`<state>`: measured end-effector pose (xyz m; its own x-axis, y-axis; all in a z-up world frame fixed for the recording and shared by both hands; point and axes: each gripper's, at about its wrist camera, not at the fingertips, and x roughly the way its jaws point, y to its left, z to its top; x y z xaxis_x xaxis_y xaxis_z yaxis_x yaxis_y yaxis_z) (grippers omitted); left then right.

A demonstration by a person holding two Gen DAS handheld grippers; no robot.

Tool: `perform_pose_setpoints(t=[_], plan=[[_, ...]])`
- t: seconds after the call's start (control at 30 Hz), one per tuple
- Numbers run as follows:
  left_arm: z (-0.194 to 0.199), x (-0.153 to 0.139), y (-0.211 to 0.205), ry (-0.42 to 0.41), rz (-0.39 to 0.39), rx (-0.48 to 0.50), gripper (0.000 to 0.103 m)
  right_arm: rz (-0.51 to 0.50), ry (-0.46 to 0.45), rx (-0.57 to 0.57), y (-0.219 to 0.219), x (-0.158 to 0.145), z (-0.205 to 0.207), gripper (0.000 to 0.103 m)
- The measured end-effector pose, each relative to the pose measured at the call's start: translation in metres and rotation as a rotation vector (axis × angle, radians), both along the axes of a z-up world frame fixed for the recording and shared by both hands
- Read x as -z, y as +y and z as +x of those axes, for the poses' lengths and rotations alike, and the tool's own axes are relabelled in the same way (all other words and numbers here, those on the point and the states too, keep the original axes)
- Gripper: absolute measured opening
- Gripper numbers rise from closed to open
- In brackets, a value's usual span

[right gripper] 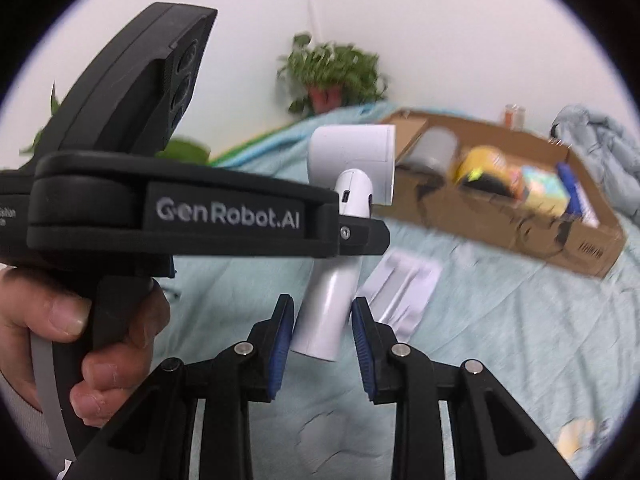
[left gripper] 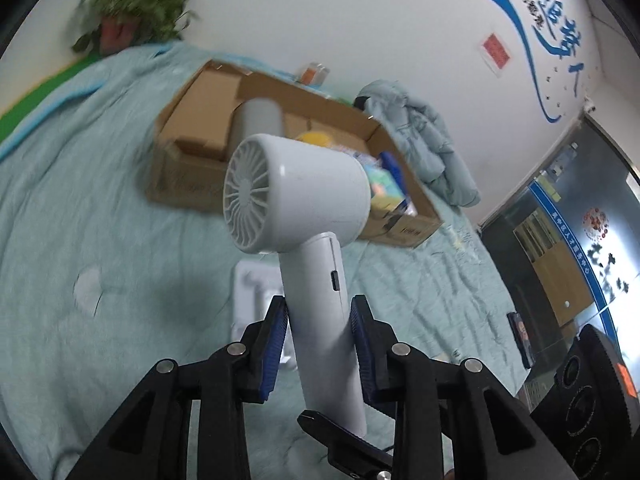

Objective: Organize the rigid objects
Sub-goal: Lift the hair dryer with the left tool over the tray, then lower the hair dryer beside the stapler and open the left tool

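Above bedspread (left gripper: 120,240): hair dryer (left gripper: 296,196) upright; nozzle toward box (left gripper: 192,176)

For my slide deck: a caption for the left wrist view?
Left claw grips a white hair dryer by its handle above the bed, cardboard box behind.

Hair dryer (left gripper: 296,196): nozzle end faces away in the left wrist view and is unseen, handle foot hidden behind a black-and-blue finger (left gripper: 340,436) near the bottom edge; in the right wrist view its mid-handle is covered by the left gripper (right gripper: 360,236). Cardboard box (left gripper: 180,176): contents motion-blurred, a grey cylinder (right gripper: 436,152), a yellow item (right gripper: 480,164) and coloured packets (right gripper: 548,192) not identifiable, near wall partly masked by the dryer head. White flat item (right gripper: 400,292) on the bedspread (left gripper: 100,208), potted plant (right gripper: 332,72) and small jar (right gripper: 514,114) all blurred, their detail illegible; the wall lettering (left gripper: 560,28) is cut by the fisheye rim.
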<state>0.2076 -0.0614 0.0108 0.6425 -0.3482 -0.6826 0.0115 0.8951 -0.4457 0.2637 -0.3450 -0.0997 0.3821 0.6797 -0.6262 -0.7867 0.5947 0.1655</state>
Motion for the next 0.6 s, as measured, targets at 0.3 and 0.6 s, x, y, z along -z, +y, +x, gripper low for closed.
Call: perform_pose_setpoints(t=[0.3,0.6], plan=[[0.091,-0.059,-0.066,-0.08,0.025,0.12,0.029,0.041,-0.084,0.127,-0.038,-0.044,0.067,0.029],[0.201,-0.081,-0.114,-0.058,0.005,0.212,0.029,0.032,-0.097,0.222,-0.057,-0.065,0.152,0.029]])
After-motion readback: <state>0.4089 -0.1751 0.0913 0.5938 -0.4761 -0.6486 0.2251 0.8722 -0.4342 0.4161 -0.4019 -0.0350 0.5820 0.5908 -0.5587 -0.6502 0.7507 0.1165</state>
